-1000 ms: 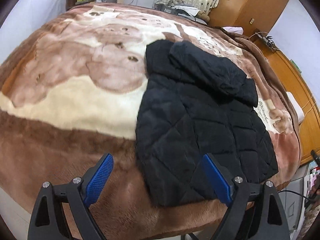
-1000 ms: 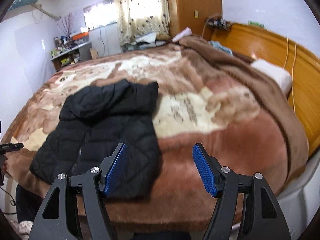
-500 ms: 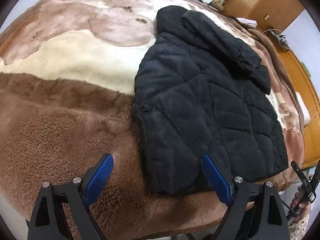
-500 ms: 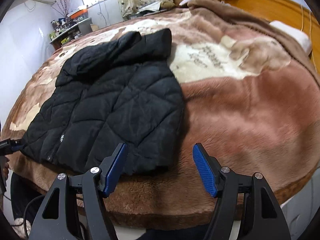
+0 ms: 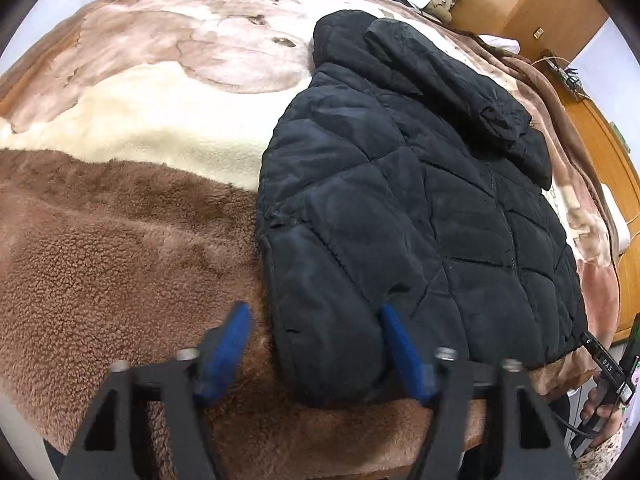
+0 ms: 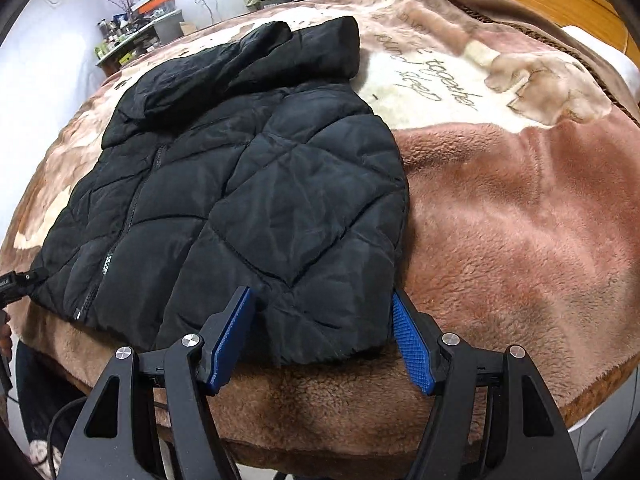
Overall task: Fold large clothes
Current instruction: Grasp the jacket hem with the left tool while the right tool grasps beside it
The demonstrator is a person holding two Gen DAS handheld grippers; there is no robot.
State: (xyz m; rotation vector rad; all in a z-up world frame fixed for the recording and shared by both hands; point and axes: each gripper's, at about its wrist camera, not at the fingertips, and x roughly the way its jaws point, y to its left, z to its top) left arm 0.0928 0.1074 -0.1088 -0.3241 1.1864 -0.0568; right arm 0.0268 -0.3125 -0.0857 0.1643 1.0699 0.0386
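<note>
With jacket (image 5: 400, 200) spread flat on blanket (image 5: 120, 260), hem at near bed edge, hood folded down at far end: left gripper (image 5: 314, 344) astride near left hem corner, jaws just been closing with cloth between, pads not yet seen pressing; right gripper (image 6: 324, 332) astride near right corner, jaws just narrowed slightly, apart, nothing clamped. Advised: bite full thickness of both padded corners before lifting, raise level and together, carry hem toward hood without dragging.
</note>
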